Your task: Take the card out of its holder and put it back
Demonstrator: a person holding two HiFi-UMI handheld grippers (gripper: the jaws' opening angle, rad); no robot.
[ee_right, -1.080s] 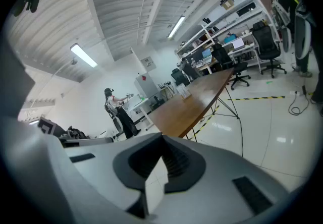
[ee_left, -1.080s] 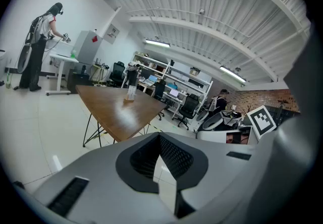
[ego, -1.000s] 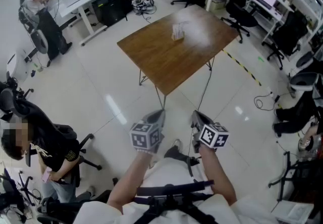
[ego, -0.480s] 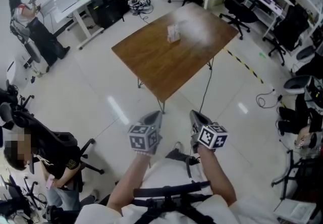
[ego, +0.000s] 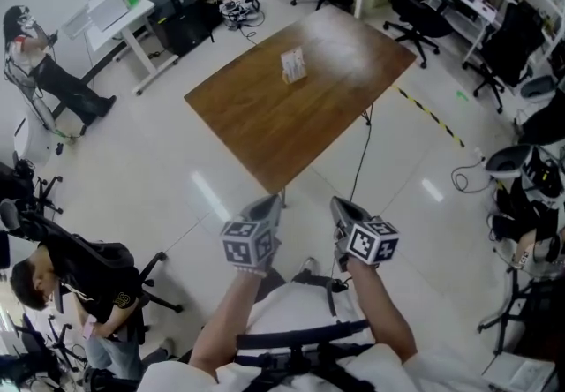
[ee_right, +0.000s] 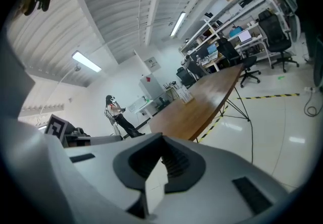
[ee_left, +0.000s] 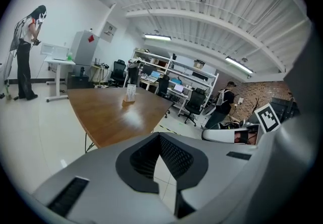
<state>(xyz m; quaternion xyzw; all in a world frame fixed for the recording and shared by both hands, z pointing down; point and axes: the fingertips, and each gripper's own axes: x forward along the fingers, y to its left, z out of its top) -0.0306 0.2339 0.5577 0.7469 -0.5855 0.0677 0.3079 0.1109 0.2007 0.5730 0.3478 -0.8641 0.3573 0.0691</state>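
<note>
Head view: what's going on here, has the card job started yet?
Not yet. A person holds the left gripper and the right gripper out over the floor. Both are shut, with nothing between their jaws. The card holder stands untouched on the wooden table ahead, well clear of both grippers. Nothing is being handled at this moment.

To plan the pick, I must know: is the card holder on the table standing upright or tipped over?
Upright. In the left gripper view the card holder stands taller than wide on the wooden table.
</note>
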